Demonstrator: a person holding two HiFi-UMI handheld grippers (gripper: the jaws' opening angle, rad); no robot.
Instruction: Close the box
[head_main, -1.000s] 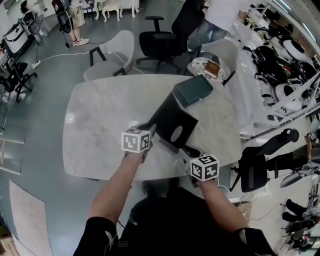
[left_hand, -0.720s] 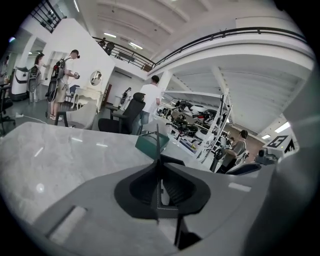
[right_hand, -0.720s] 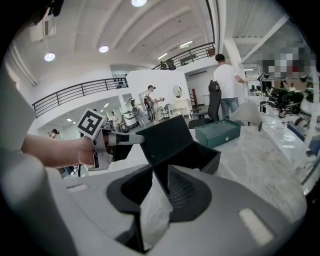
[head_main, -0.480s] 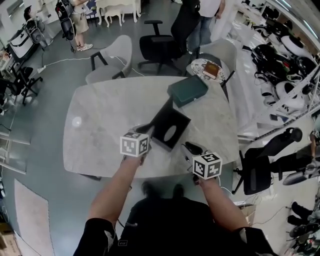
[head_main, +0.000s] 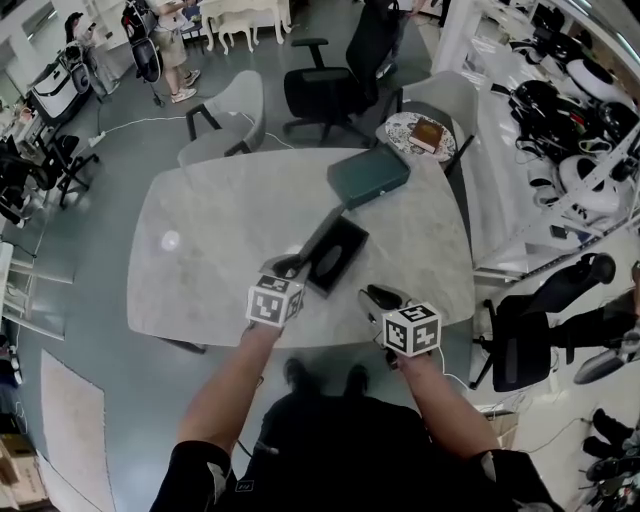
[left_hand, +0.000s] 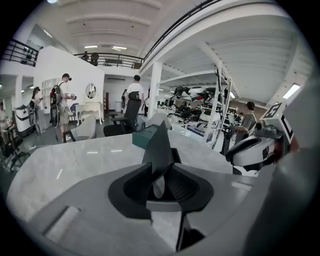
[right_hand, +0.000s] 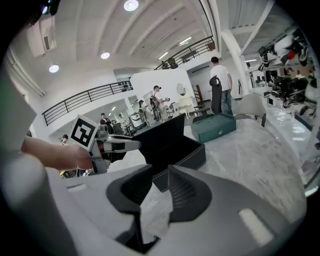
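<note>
Marble table, green case, black office chair

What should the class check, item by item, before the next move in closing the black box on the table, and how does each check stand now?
1. Black box shut: not ok; its lid stands raised.
2. Left gripper at the lid: ok; the lid's edge sits between its opening jaws.
3. Right gripper out of the lid's way: ok; open, empty, apart from the box, near the table edge.
4. Inside of the box free of things: cannot tell; too dark.
5. Green box clear of the lid: ok; it lies closed, apart, beyond the black box.
</note>
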